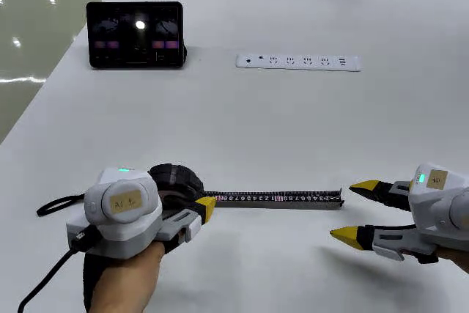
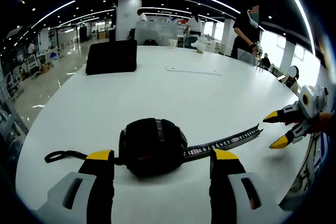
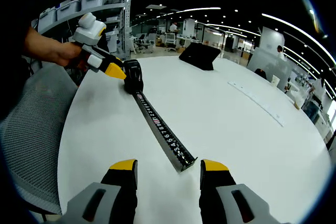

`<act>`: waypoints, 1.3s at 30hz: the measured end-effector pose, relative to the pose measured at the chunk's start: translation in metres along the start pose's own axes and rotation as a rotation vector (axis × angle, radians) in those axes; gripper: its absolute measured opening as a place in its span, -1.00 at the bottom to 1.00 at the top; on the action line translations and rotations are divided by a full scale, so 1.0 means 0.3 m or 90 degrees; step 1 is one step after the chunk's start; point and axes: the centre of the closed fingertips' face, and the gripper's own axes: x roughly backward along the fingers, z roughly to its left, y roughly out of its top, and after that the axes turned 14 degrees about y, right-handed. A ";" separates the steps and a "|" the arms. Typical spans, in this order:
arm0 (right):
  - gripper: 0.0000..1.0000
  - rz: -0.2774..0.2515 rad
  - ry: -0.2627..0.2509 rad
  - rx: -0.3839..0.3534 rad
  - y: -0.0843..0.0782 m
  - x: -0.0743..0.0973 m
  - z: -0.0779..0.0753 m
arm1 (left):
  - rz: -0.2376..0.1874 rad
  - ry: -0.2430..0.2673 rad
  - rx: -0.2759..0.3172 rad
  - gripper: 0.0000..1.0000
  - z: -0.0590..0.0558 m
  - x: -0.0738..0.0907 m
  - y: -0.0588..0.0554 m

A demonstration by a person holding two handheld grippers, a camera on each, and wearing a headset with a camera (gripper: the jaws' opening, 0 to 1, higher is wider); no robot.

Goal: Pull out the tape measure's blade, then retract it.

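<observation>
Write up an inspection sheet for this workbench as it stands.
Surface: white table, no marks seen.
Job's things: black tape measure case on the table; blade drawn out flat, hook end free.
Clutter: tablet propped far left; power strip beyond the blade.
Grippers: left gripper flanks the case, grip unclear; right gripper open, just short of the hook end.
Cables: black cable trails from left gripper; wrist strap lies beside the case.
Surroundings: glossy floor, open office, people standing, mesh chair.
</observation>
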 end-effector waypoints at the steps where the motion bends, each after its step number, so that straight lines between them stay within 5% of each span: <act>1: -0.11 0.002 0.002 0.004 -0.001 -0.002 -0.004 | 0.001 0.001 0.001 0.39 0.002 -0.003 0.001; 26: -0.60 0.082 0.077 0.093 -0.025 -0.055 -0.067 | 0.034 0.019 0.026 0.19 0.016 -0.094 0.024; 39: -0.75 0.068 0.110 0.089 -0.038 -0.067 -0.087 | 0.044 0.018 0.038 0.20 0.018 -0.115 0.010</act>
